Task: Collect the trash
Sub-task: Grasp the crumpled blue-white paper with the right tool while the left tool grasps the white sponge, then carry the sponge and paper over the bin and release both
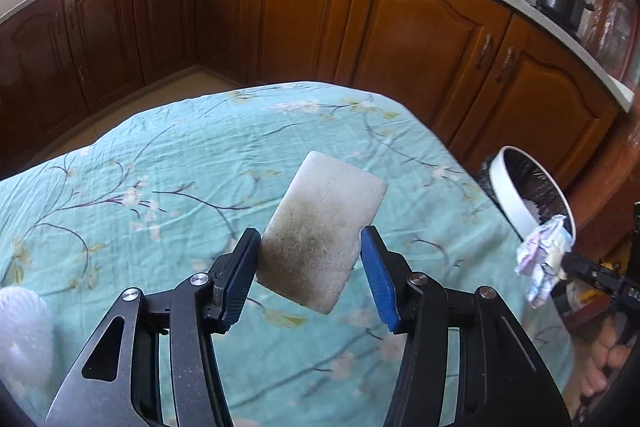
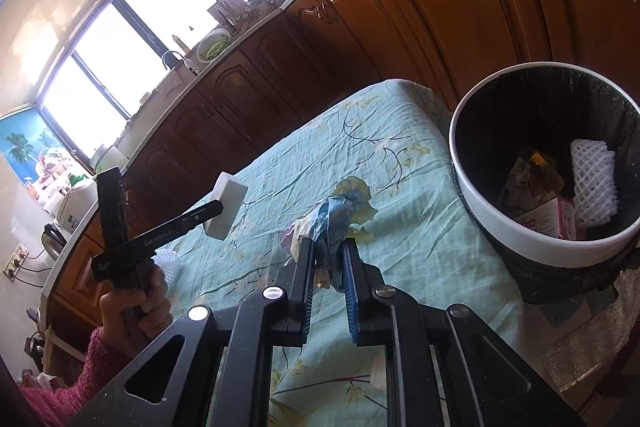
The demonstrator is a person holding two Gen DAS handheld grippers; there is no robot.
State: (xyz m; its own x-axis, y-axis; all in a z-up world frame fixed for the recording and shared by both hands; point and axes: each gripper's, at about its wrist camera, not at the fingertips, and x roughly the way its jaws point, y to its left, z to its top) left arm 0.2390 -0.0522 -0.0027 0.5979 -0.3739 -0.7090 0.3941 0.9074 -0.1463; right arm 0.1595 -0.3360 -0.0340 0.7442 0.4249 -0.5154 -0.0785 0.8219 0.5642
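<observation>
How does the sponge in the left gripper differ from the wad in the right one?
The sponge is a flat, rigid-looking white block with a dirty patch; the crumpled wad is shapeless, blue and cream. The sponge is over the tablecloth, the wad nearer the bin. Both are clamped and lifted.

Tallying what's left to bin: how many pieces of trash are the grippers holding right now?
2: a dirty white sponge in the left gripper, crumpled paper in the right gripper near the bin.

A table covered by a teal floral cloth (image 1: 168, 163) carries a white foam net (image 1: 24, 339) at its near-left edge.
</observation>
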